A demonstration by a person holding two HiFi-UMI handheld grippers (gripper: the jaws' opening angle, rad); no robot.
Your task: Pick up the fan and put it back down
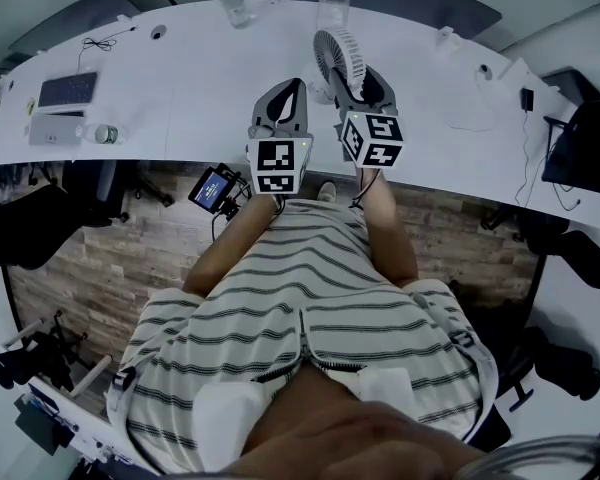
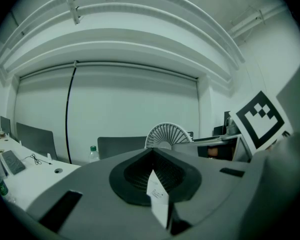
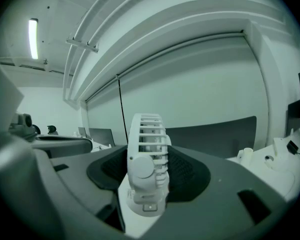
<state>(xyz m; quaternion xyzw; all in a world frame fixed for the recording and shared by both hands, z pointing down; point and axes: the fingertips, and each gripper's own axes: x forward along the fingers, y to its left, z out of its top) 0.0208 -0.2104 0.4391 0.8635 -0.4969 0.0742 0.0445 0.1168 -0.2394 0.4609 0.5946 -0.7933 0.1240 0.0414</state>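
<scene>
Pinching the small white fan (image 3: 147,164) by its lower body, the right gripper (image 3: 149,186) has its dark ribbed pads pressed against both sides, and the fan's slatted grille stands upright above the jaws. Whether the fan's base is touching the tabletop cannot be told from this view. From the head view the right gripper (image 1: 358,76) reaches forward over the white curved table (image 1: 180,78), with the fan (image 1: 338,60) at its tip, grille edge-on and tilted slightly left. The left gripper (image 2: 152,156) has its jaws pressed together with nothing held; a small white printed label (image 2: 157,194) shows at the seam between the pads. It sits just beside the right one in the head view (image 1: 288,96), apart from the fan, whose round grille (image 2: 167,134) rises just past its tip. Each gripper carries a marker cube (image 1: 278,165) near the person's forearms. Farther out on the table stand a clear cup (image 1: 333,8) behind the fan and a green-capped water bottle (image 1: 233,3) to its left, with a keyboard (image 1: 68,90) well apart at the far left
</scene>
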